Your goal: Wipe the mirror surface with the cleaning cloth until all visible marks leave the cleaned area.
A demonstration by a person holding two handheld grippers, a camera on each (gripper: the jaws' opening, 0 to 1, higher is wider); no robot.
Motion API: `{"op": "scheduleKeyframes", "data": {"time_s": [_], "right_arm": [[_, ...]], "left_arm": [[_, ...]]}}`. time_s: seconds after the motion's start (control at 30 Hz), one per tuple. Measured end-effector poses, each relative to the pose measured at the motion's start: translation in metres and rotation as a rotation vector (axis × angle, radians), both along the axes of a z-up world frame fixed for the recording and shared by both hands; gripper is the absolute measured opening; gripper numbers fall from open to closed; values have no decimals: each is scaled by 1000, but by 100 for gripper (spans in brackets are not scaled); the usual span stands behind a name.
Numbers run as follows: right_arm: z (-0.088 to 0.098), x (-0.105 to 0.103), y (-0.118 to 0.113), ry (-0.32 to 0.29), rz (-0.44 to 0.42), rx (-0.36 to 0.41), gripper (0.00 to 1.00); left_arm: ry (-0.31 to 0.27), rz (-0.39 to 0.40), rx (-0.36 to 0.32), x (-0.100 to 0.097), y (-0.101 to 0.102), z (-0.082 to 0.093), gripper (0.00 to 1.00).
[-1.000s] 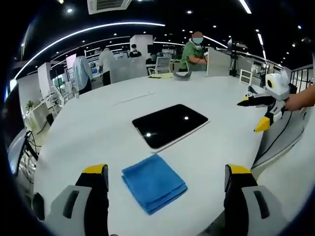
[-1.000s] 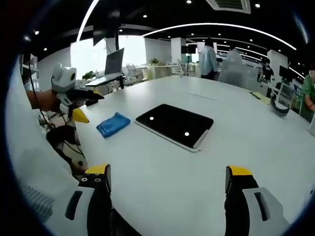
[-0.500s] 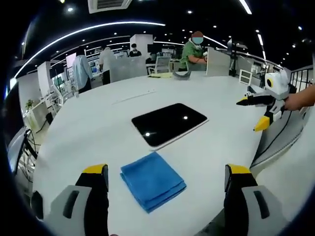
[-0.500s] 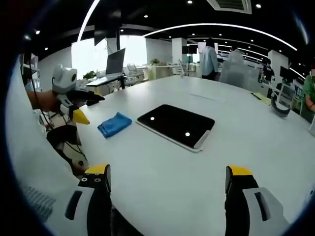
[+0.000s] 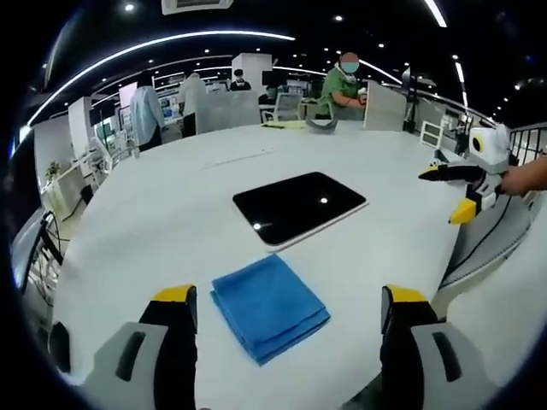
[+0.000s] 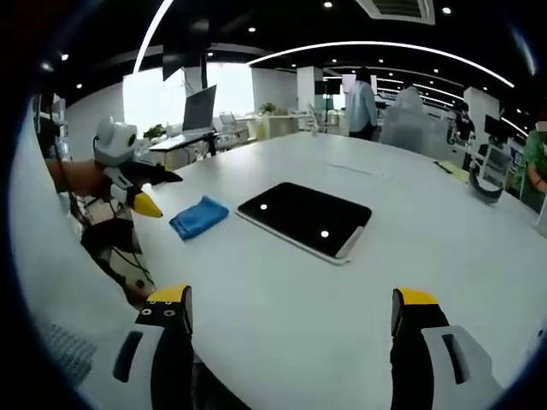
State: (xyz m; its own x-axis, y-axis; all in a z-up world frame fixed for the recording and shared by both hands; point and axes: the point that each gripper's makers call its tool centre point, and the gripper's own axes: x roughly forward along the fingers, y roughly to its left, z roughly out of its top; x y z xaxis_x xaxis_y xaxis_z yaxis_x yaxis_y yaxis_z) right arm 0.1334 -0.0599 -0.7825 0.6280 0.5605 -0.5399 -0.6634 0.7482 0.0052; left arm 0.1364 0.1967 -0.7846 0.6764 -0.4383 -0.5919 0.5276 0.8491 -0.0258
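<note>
Jaws spread wide and holding nothing: in the left gripper view the left gripper (image 5: 286, 320) hangs just above the folded blue cleaning cloth (image 5: 269, 306), which lies flat on the white tabletop (image 5: 154, 222) between its jaws. Beyond the cloth, apart from it, lies the dark mirror (image 5: 299, 207). The right gripper (image 5: 466, 184) shows at the far right edge.

In the right gripper view the right gripper (image 6: 291, 342) hangs, jaws apart and empty, well short of the mirror (image 6: 306, 218), with the cloth (image 6: 198, 217) to its left. Marks on the glass are too small to tell. Judged from this, wiping has not begun: the cloth is ungrasped.
</note>
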Motion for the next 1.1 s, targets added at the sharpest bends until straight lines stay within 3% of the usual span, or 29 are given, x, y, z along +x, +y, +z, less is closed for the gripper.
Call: {"op": "scheduleKeyframes", "data": {"time_s": [0.2,0.37,0.47,0.67,0.77,1.1], "right_arm": [[4,1,-2,-11,-2,-8,97],[2,-2,-5,-1,-8,-11,97],[1,-2,-6,5,-15,-7,97],[-1,-1,-4,11,-15,-5,97],[0,-1,-3,10,-21,-2,96],[-4,-7,3,15,9,4,96]], "left_arm": [[12,-39,29,4,-5,-11,70],[11,-32,2,12,-5,-6,62],[36,-51,9,14,-3,-12,51],[76,-71,52,23,7,-25,41],[119,-58,33,25,9,-31,35],[177,-127,88,32,8,-48,31]]}}
